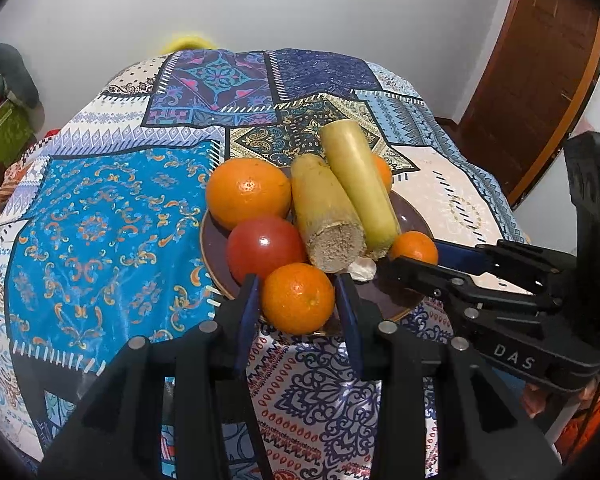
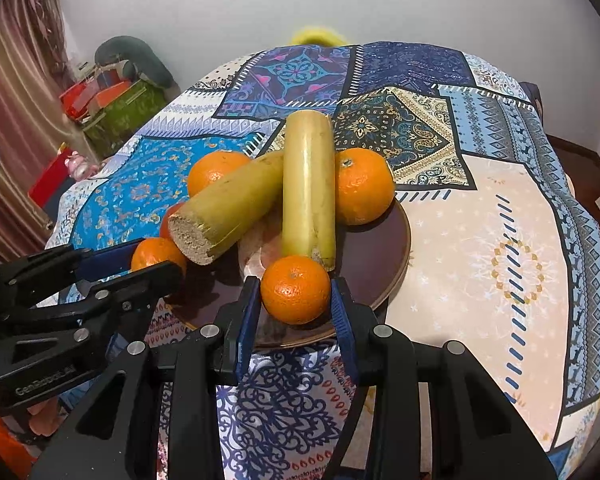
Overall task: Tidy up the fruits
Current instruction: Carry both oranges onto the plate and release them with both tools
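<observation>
Two hand-held grippers each close around an orange at the near edge of a plate of fruit.

The dark plate [image 1: 214,240] sits on a table under a patterned patchwork cloth [image 1: 108,216]. In the left wrist view, the left gripper [image 1: 298,300] has its blue pads narrowed against the sides of the near-left orange [image 1: 298,298], beside a tomato [image 1: 264,246]. In the right wrist view, the right gripper [image 2: 296,292] clamps the near-right orange [image 2: 295,289] the same way. Behind them, two pale yellow-green cut stalks [image 2: 308,188] lie propped across the pile, with a larger orange [image 1: 248,192] at the left and another orange [image 2: 363,186] at the right.
</observation>
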The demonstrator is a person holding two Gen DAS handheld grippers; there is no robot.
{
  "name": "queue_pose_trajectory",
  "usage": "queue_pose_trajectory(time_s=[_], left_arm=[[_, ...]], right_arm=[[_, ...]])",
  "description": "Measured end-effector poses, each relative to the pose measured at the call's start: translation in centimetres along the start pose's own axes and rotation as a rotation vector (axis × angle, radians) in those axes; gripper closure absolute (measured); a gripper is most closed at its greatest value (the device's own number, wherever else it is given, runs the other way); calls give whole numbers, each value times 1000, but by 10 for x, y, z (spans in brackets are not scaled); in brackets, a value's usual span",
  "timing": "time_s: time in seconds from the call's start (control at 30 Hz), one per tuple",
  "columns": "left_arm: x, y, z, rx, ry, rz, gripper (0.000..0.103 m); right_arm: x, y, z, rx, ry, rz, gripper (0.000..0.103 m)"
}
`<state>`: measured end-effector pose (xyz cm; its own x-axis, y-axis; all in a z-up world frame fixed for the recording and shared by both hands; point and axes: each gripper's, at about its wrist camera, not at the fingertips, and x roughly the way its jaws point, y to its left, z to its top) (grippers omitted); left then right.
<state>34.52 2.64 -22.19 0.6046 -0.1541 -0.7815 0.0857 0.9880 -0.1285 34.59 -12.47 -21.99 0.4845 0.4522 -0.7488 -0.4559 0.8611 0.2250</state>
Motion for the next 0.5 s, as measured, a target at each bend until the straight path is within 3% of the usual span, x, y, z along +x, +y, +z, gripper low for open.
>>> queue_pose_trajectory(time_s=[0.27,0.5], left_arm=[[-10,-1,-3,9,1,4,63],[-42,-7,-9,32,-39,12,63]], right_arm=[[2,1,-1,0,23,0,68],[-20,7,-6,-7,-3,-15,67]])
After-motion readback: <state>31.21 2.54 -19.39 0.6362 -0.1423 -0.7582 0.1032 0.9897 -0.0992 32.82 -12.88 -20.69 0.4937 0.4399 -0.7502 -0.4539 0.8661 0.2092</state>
